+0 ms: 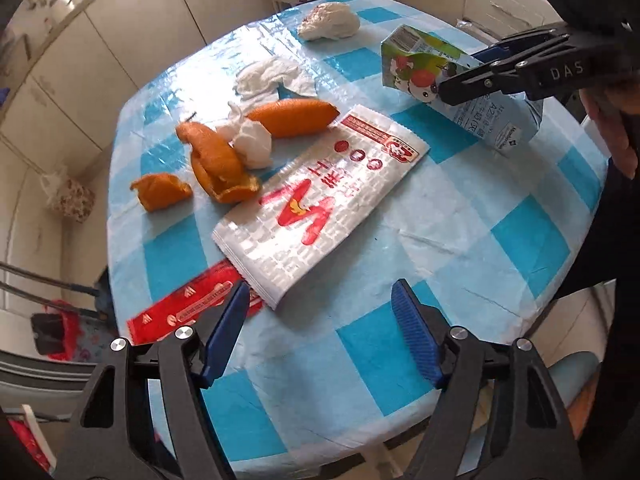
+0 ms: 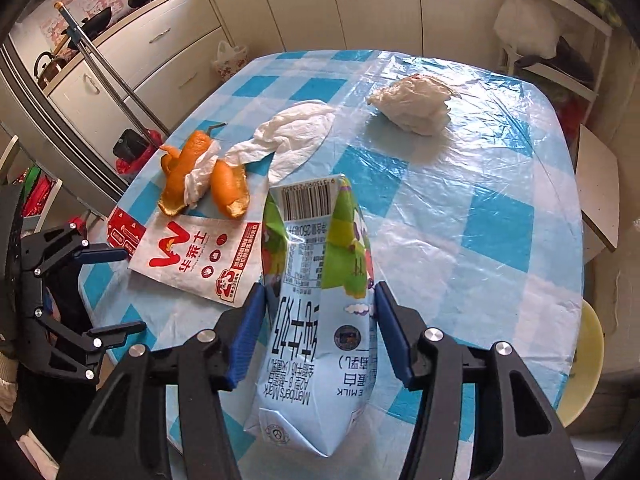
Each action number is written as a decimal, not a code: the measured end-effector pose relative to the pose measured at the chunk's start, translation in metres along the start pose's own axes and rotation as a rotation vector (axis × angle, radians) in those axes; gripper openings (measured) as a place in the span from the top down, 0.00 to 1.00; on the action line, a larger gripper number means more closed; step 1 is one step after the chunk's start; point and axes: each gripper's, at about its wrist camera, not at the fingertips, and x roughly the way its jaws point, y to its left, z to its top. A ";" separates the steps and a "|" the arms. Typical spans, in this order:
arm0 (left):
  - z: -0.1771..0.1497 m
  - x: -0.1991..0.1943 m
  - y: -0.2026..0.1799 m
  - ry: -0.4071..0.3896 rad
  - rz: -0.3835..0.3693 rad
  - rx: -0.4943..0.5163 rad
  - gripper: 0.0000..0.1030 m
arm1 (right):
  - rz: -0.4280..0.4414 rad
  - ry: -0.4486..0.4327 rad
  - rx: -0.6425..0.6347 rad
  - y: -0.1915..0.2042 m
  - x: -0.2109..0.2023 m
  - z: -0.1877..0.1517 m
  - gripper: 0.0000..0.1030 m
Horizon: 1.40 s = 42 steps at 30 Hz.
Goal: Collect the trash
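The left gripper (image 1: 318, 328) hangs with jaws apart and empty above the white snack bag (image 1: 320, 204), near the orange peels (image 1: 218, 164). The right gripper (image 2: 320, 330) is clamped on the crumpled milk carton (image 2: 316, 320) over the blue-checked table (image 2: 500, 220), with crumpled tissues (image 2: 412, 106) beyond and kitchen cabinets (image 2: 304, 4) behind.

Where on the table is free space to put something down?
Bare cloth lies right of the milk carton, below the crumpled bag, and between the left gripper and the white wrapper. Crowded: orange peels and tissue.
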 end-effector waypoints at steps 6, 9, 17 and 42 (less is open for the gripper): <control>0.018 0.006 0.019 -0.010 0.037 0.003 0.30 | -0.001 0.004 -0.002 0.002 0.002 0.001 0.46; 0.025 0.022 0.032 0.004 0.017 -0.034 0.29 | -0.005 0.010 0.003 0.001 0.005 0.001 0.43; 0.021 0.019 0.021 0.047 -0.217 -0.075 0.48 | -0.008 0.022 0.007 0.001 0.008 0.001 0.42; 0.065 0.034 -0.014 -0.021 -0.163 0.007 0.87 | -0.015 0.024 0.026 -0.007 0.006 -0.001 0.38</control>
